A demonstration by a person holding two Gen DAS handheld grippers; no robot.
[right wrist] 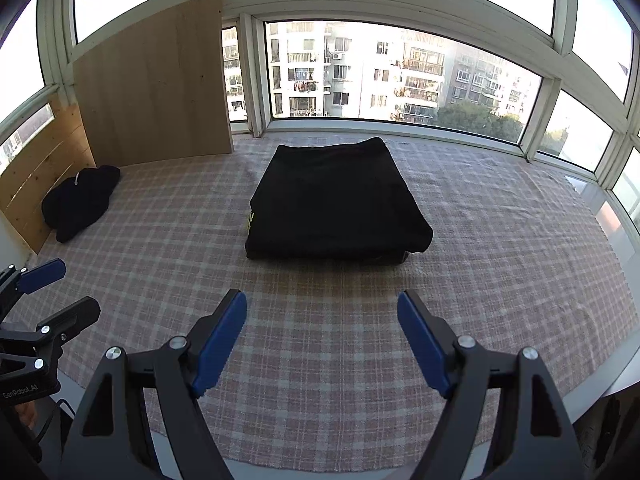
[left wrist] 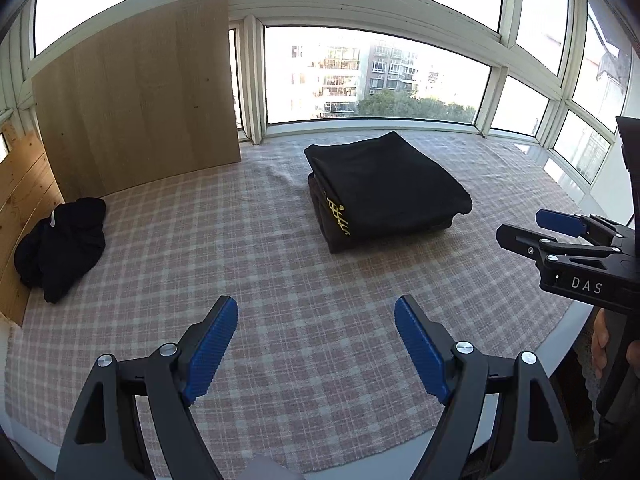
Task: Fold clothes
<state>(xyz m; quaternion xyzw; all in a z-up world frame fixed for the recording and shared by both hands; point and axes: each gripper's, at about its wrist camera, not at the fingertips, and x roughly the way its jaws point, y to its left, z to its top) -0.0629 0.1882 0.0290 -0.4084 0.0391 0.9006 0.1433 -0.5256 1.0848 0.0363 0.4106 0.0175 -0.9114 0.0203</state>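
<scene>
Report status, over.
Left tool and right tool open, empty. Folded black clothes stack centre; crumpled black garment unfolded, far left. Nothing in the way.

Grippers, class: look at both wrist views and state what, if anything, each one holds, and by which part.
Nothing is held. The left gripper and right gripper are both open over the checked cloth, short of the folded black clothes.

Bright window backlight, fisheye-bent edges

wrist views angled down, side by side | both share folded stack (left wrist: pixel 384 184)
</scene>
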